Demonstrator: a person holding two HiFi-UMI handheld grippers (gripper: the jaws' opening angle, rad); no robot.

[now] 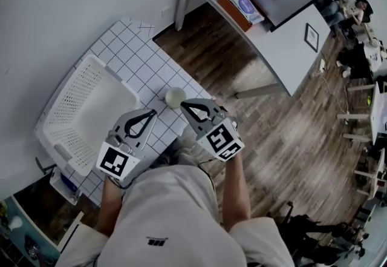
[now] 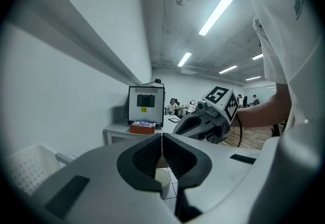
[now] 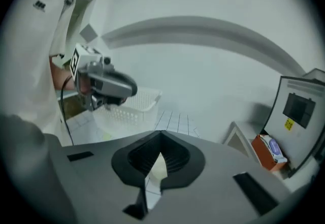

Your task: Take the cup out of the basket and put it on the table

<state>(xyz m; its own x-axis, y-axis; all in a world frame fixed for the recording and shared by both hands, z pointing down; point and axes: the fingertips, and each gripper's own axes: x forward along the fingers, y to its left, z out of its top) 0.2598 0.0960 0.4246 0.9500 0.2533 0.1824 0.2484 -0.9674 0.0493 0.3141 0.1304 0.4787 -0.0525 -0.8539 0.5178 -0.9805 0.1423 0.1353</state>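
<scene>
From where I stand the job looks as good as done. The cup (image 1: 175, 97) sits on the tiled worktop (image 1: 136, 57), clear of the white basket (image 1: 72, 99), which lies at about nine o'clock from it. Both claws are empty with their jaws pressed together. The left claw (image 1: 154, 113) and the right claw (image 1: 183, 103) hang side by side, with the cup just beyond their tips at twelve o'clock. That closeness is my worry. The cup looks light, and it stands near the worktop's edge at three o'clock, with the wooden floor (image 1: 242, 78) below. A careless swing of either claw, the right one most of all, could clip it, tip it over or send it rolling off. Drawing both straight back toward six o'clock would, I'd judge, keep it safe.
</scene>
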